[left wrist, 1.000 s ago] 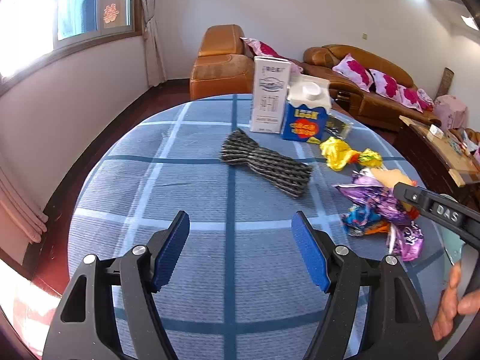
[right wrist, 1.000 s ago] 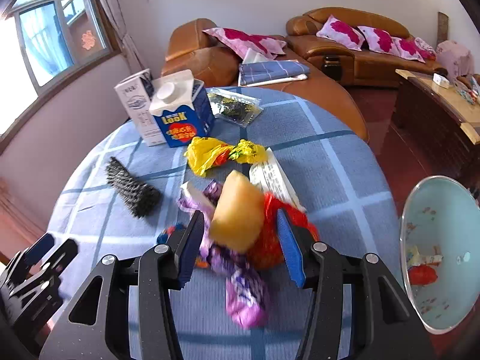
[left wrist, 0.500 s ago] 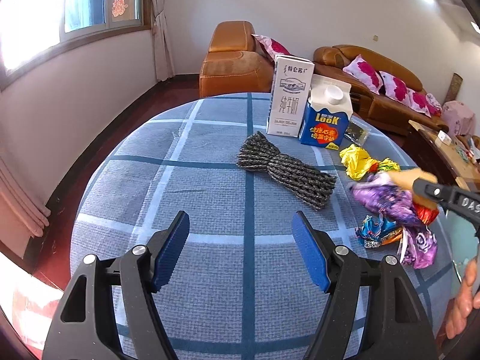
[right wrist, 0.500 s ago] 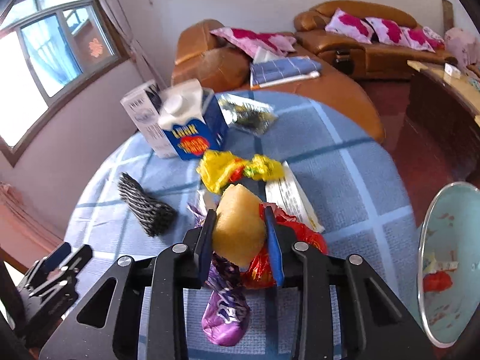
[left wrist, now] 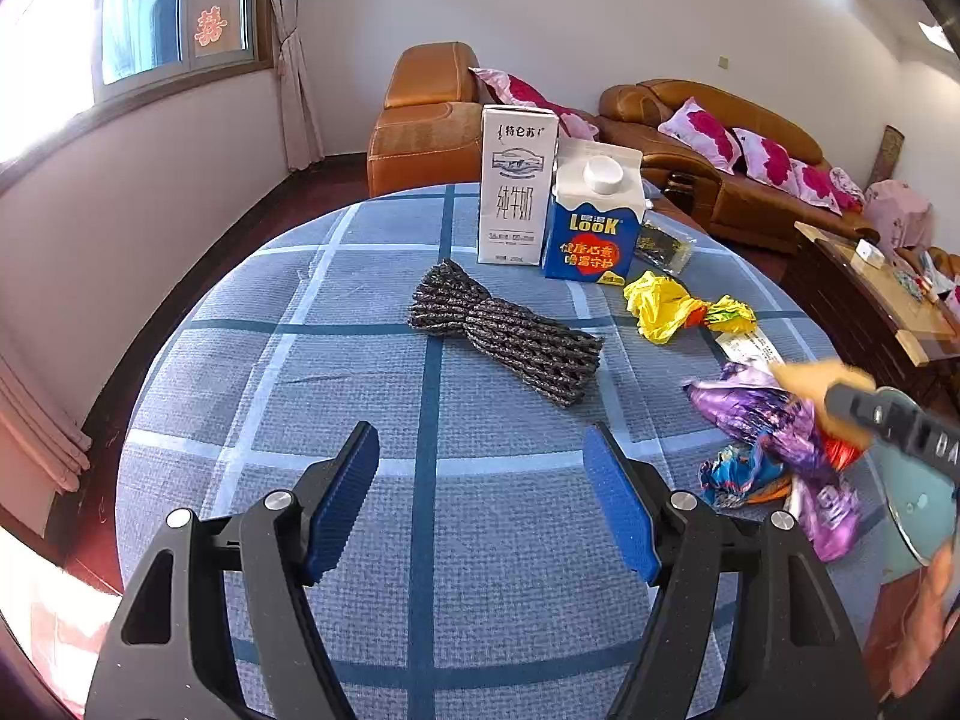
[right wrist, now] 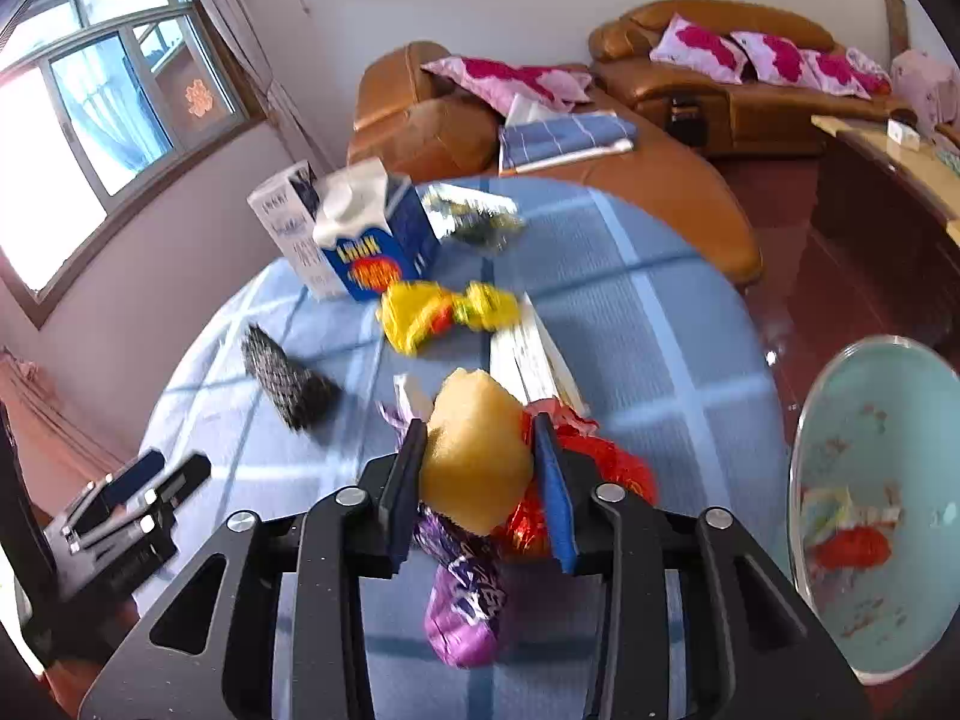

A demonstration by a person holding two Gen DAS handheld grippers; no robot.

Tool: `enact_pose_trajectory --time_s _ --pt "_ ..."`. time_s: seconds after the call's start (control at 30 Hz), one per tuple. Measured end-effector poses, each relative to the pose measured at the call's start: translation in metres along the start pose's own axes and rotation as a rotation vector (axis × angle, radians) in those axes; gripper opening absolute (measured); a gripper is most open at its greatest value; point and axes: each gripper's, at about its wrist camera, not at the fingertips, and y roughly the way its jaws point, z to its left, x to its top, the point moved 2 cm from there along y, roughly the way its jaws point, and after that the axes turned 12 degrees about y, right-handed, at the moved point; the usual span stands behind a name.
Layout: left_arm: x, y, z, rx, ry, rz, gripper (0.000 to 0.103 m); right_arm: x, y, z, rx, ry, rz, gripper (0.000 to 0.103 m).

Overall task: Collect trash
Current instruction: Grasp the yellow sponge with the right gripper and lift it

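Counter (left wrist: 252, 360): round, under a blue checked cloth; it carries all the litter, most of it bunched on the right side, nearest the bin.
Bin (right wrist: 888, 516): pale green, off the counter's right edge, mouth turned toward the right wrist camera; a red scrap and some paper already lie inside. Likely set there so each piece has only a short carry.
Cartons: a tall white milk carton (left wrist: 516, 186) and a blue LOOK carton (left wrist: 591, 228) stand upright side by side at the far edge, well apart from both grippers and not yet collected.
Foam net (left wrist: 504, 333): dark mesh sleeve lying flat mid-counter, beyond the left gripper's reach line.
Wrappers: a yellow wrapper (left wrist: 666, 306) lies near the cartons; a purple wrapper (right wrist: 465, 600) and a red foil wrapper (right wrist: 600, 480) lie under the right gripper, with a white paper slip (right wrist: 528, 354) just beyond them.
Left gripper (left wrist: 480, 498): jaws well apart with nothing between them, hanging over bare cloth on the near side; it appears to be waiting its turn.
Right gripper (right wrist: 480, 474): clamped on a yellow foam piece (right wrist: 474, 450), one pad on each flank, though the jaws are easing open slightly. The soft lump bulges above the pads, so the squeeze looks only as firm as needed.
Task's thing: the foam piece sits in the right gripper above the wrapper pile, with the bin to its right, probably its next stop.
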Motion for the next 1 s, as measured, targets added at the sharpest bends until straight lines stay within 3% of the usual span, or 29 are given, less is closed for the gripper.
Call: enact_pose_trajectory --time_s 0.2,0.3,0.47,0.63,0.77,0.87,1.0 --pt "0.002 -0.006 -0.001 0.006 0.001 -0.01 0.069 -0.004 -0.004 -0.003 0.016 0.004 0.023 0.04" --pt "0.002 -0.008 0.001 0.01 -0.005 -0.011 0.069 0.0 -0.01 0.0 0.034 0.001 0.023 0.058" --pt "0.003 -0.011 0.001 0.012 -0.005 -0.016 0.069 0.006 -0.009 0.002 -0.009 -0.035 -0.006 0.058" --pt "0.002 -0.01 0.003 0.01 -0.012 -0.014 0.069 0.007 -0.026 0.004 -0.043 -0.065 -0.078 0.048" --pt "0.001 -0.009 0.001 -0.003 -0.017 -0.011 0.069 0.003 -0.021 0.012 -0.029 -0.097 -0.048 0.047" --pt "0.001 -0.011 -0.001 -0.004 -0.011 -0.014 0.069 -0.003 -0.005 0.016 -0.051 -0.125 -0.003 0.031" --pt "0.0 -0.014 -0.002 -0.007 -0.007 -0.018 0.069 -0.007 0.005 0.01 -0.06 -0.086 0.034 0.021"
